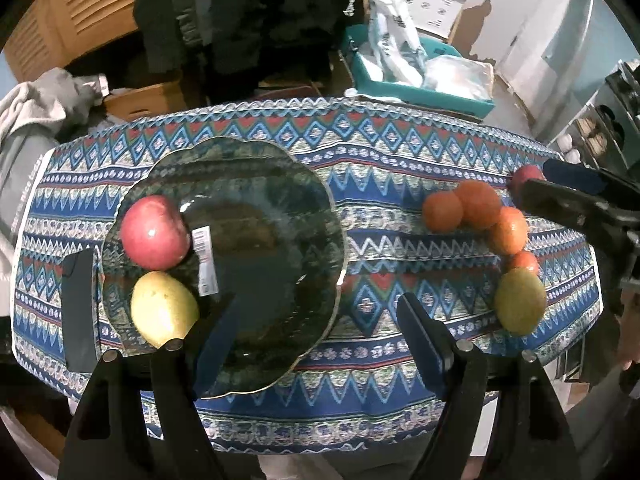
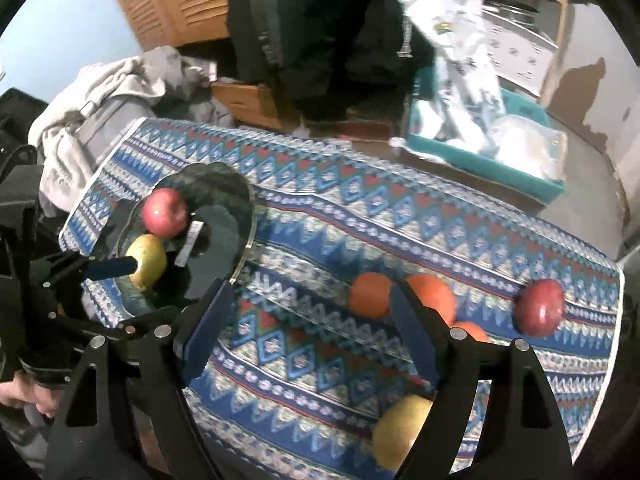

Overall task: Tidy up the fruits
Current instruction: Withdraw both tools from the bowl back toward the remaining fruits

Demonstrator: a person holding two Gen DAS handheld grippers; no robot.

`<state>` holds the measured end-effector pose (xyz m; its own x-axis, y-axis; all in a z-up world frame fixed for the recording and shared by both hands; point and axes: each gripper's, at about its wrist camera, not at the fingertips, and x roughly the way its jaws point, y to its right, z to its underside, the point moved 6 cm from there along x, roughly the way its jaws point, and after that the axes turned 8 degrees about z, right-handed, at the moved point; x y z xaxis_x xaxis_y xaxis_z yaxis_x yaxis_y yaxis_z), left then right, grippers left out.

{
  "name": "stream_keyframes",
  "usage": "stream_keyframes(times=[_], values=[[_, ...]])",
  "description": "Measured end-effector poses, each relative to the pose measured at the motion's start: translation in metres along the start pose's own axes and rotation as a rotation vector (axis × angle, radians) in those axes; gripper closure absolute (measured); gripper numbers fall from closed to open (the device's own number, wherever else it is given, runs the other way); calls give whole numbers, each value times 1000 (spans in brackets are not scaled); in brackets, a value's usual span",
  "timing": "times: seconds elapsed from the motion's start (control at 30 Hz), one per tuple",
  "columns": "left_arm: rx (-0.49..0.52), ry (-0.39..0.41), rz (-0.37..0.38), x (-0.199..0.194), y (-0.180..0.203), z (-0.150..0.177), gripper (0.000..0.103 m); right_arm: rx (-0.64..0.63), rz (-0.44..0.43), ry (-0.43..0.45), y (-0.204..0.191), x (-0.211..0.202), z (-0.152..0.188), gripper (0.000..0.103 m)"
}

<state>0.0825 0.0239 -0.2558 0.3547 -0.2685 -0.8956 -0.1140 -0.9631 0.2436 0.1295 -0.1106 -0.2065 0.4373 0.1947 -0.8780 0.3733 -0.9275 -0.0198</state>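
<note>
1. A patterned tablecloth (image 1: 360, 168) covered the table.
2. Behind the tablecloth sat a teal bin (image 1: 420, 88) holding a white bag (image 1: 394, 28).
3. Grey clothes (image 1: 36, 108) lay piled left of the tablecloth.

Both wrist views look steeply down, sharing the patterned cloth (image 1: 372, 216) and dark plate (image 2: 244, 200).

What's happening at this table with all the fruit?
A person holds a two-finger gripper in each hand and is sorting fruit onto a dark glass plate. A red apple and a yellow-green pear already sit on it. Four oranges, another pear and a second red apple wait on the patterned tablecloth. The left gripper and the right gripper are both open and empty.
</note>
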Motion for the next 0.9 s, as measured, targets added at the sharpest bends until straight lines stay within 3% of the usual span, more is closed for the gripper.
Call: stream_keyframes(times=[0.5, 0.9], values=[[81, -7, 15, 6, 53, -8, 22, 158, 98, 34, 99, -34, 25, 17], [146, -35, 6, 25, 87, -15, 22, 218, 137, 38, 144, -43, 48, 15]])
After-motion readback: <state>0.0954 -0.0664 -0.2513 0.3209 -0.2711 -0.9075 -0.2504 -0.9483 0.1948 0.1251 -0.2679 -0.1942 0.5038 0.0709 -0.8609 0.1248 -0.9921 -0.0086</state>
